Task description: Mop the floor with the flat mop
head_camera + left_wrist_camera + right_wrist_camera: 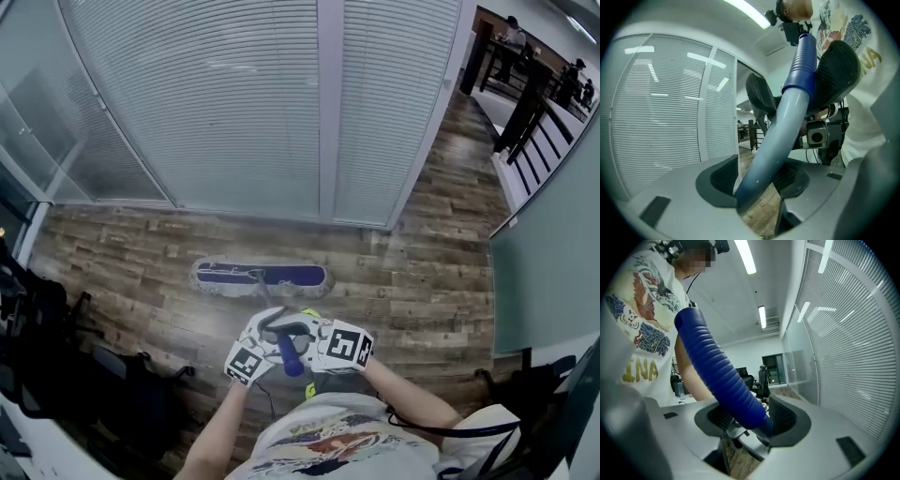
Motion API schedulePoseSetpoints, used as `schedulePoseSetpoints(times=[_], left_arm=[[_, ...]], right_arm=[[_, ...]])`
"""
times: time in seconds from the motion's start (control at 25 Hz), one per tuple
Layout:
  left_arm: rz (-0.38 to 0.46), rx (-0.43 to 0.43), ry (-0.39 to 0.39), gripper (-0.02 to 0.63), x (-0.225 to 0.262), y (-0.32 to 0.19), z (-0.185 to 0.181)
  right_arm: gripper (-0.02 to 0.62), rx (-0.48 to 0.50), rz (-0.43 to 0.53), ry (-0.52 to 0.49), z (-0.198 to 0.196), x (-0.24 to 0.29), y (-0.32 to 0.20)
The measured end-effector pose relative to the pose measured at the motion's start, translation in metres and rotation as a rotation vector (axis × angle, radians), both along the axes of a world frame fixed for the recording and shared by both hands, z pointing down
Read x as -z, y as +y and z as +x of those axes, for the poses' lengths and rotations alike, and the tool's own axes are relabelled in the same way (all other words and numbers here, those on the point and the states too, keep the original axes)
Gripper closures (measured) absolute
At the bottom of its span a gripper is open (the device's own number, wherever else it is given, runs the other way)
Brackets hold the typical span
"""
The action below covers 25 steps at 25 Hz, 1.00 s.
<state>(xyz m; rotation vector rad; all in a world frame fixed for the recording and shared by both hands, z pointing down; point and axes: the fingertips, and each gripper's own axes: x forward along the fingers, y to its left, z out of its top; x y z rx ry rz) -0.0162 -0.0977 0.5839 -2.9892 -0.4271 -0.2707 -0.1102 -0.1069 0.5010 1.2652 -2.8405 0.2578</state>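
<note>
Holding the flat mop (261,277) by its handle, we have both sets of jaws closed on it. The left gripper (270,330) clasps the pale blue shaft (787,117) and the right gripper (302,334) the ribbed dark blue grip (717,376). Its head lies flat on the wooden floor (422,281), far from us, near the blinds (234,103).

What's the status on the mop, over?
Left tongs, right tongs both clamped on mop handle. Mop head flat on wood floor, near the blinds. Dark chairs crowd the left side.
</note>
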Motion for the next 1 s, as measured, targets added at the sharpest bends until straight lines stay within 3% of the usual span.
schedulePoseSetpoints(times=[0.52,0.8,1.0], left_arm=[[0.0,0.028,-0.047,0.43,0.017,-0.183,0.143],[-0.036,0.137,0.051,0.43,0.059,-0.27,0.21],[0.004,0.149,0.089,0.442,0.076,-0.301,0.246]], right_arm=[[0.383,0.041,0.016,0.005,0.145,0.021,-0.181],[0.41,0.037,0.077,-0.027,0.22,0.062,-0.266],[0.43,0.023,0.144,-0.052,0.262,0.079,-0.297]])
